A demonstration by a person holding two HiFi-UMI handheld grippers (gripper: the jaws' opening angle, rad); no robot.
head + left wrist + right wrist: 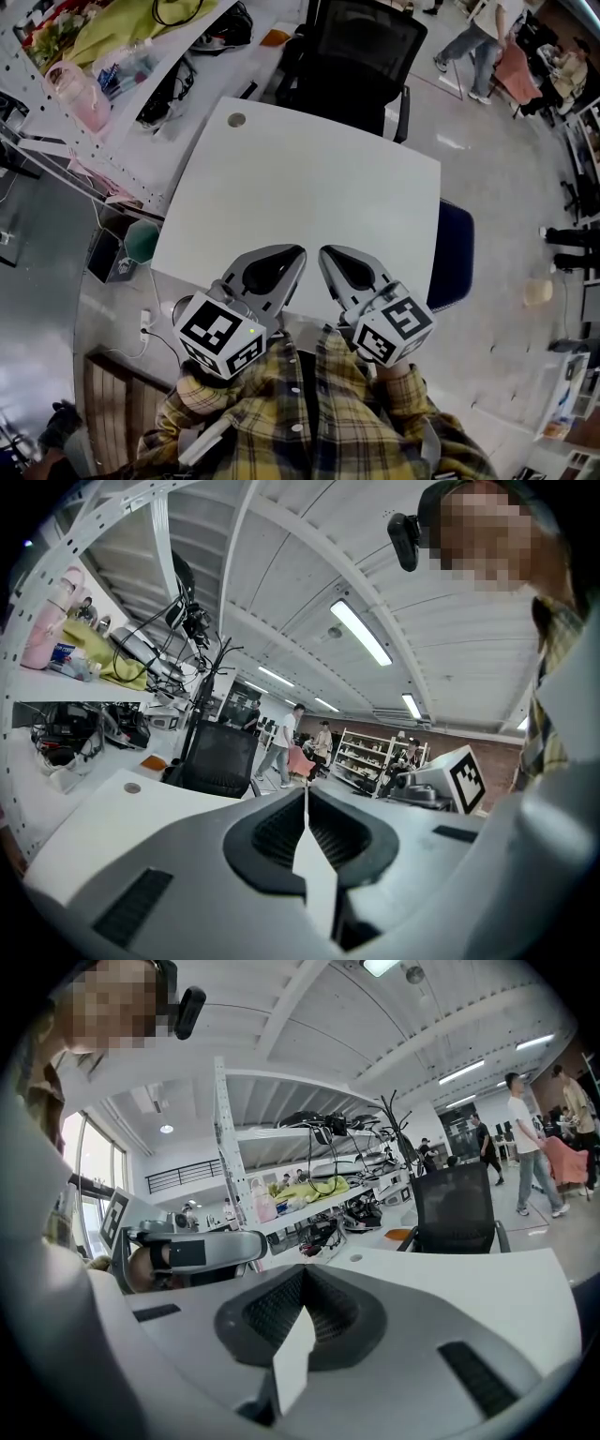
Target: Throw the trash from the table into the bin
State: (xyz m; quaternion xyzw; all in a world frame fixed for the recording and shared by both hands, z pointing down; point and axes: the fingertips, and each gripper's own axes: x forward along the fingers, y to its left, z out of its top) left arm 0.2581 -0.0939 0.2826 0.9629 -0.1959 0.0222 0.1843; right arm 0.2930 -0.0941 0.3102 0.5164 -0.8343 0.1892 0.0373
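Note:
The white table (309,178) lies bare in the head view; I see no trash on it. My left gripper (296,253) and right gripper (326,253) sit side by side over the table's near edge, both pointing towards the far side. In the left gripper view the left gripper (306,789) has its jaws meeting at the tip with nothing between them. The right gripper (302,1271) looks the same in its own view, closed and empty. On the floor left of the table is a green rounded thing (142,240) beside a dark box; whether it is the bin I cannot tell.
A black office chair (361,52) stands at the table's far side and a blue seat (456,253) at its right edge. A cluttered white shelf (103,66) runs along the left. A round cable hole (236,120) marks the table's far left corner. A person (478,37) stands at the back right.

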